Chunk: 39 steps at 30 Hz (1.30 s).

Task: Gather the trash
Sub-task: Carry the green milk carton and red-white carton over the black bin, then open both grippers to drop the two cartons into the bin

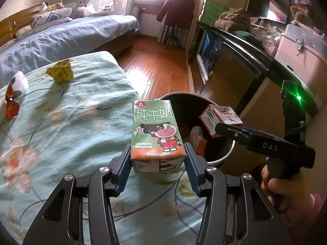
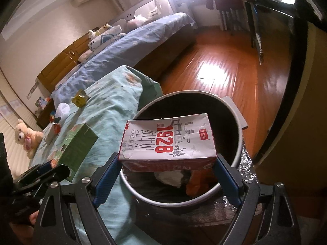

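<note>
My left gripper (image 1: 157,156) is shut on a green milk carton (image 1: 155,130) with a cartoon cow, held upright over the edge of the floral bedspread. The same green milk carton (image 2: 78,146) shows at the left of the right wrist view. My right gripper (image 2: 168,163) is shut on a white and red milk carton (image 2: 167,140) marked 1928, gripped across its long side, above the open round bin (image 2: 239,149). In the left wrist view this white and red milk carton (image 1: 219,119) hangs over the round bin (image 1: 224,157). Wrappers and paper lie inside the bin.
On the bedspread (image 1: 61,134) lie a yellow crumpled packet (image 1: 60,73), a white paper cup liner (image 1: 20,80) and a red wrapper (image 1: 11,106). A dark cabinet (image 1: 235,61) stands right of the bin. Wooden floor (image 2: 224,69) lies beyond, a blue bed (image 1: 61,34) behind.
</note>
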Available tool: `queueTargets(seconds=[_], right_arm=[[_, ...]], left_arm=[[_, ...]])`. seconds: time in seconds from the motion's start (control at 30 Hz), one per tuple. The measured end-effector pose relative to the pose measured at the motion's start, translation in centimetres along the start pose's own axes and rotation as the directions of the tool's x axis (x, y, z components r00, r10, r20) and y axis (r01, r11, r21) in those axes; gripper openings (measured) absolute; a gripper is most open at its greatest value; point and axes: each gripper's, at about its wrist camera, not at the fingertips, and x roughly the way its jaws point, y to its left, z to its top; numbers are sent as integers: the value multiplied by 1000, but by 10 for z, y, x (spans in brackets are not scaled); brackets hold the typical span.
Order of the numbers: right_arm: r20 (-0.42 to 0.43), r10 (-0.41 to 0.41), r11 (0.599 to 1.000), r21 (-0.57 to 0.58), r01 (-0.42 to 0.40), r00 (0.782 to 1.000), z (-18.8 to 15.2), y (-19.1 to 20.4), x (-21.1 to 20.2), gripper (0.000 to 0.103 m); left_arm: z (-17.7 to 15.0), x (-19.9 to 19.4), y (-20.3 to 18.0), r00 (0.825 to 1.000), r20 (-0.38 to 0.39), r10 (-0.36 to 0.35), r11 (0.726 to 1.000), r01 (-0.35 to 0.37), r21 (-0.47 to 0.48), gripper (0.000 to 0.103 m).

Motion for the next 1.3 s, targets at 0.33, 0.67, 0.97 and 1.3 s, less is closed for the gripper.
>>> queueTargets(seconds=[0.33,0.67,0.97,1.3], right_arm=[[-9,-20,1000,18,20,1000,7,-17,4,90],[-25,-26,999,23,27,999,17,-27,12,90],[-46,-18,1000,24,20,999,22,-33,18,90],[-59,11,999,45,-8,998,27,-36,18,91]], left_arm=[[9,16,-20,1000,-24,-18,999,19,47,48],[16,33,-32,998,-54,-23,997,27,79,48],[17,45,-37,996,-83,-23,997,29,73,48],[21,52,-38,993,-109,-42,997,48,59,50]])
